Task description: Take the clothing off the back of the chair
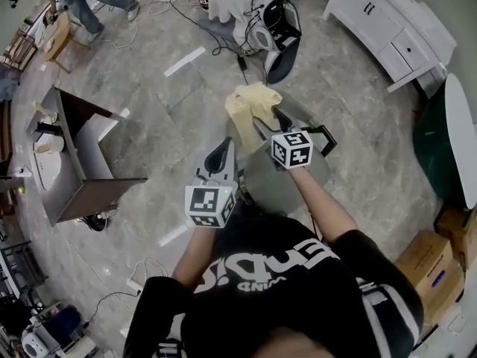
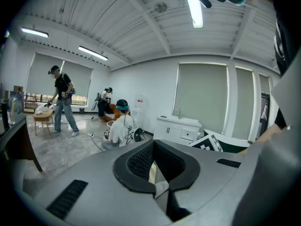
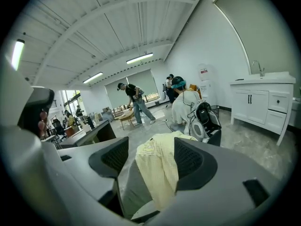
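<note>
A pale yellow garment hangs over the top of a grey chair back in front of me. My right gripper reaches into it from the right. In the right gripper view the cloth runs between the wide-apart jaws, with a gap beside the left pad. My left gripper sits just below and left of the garment, its jaws together in a point. In the left gripper view only a thin strip of pale cloth shows under the meeting tips.
A person sits on the floor beyond the chair, beside black and white gear, with cables around. A white cabinet stands at the far right, and a dark desk at the left. Cardboard boxes lie at the near right.
</note>
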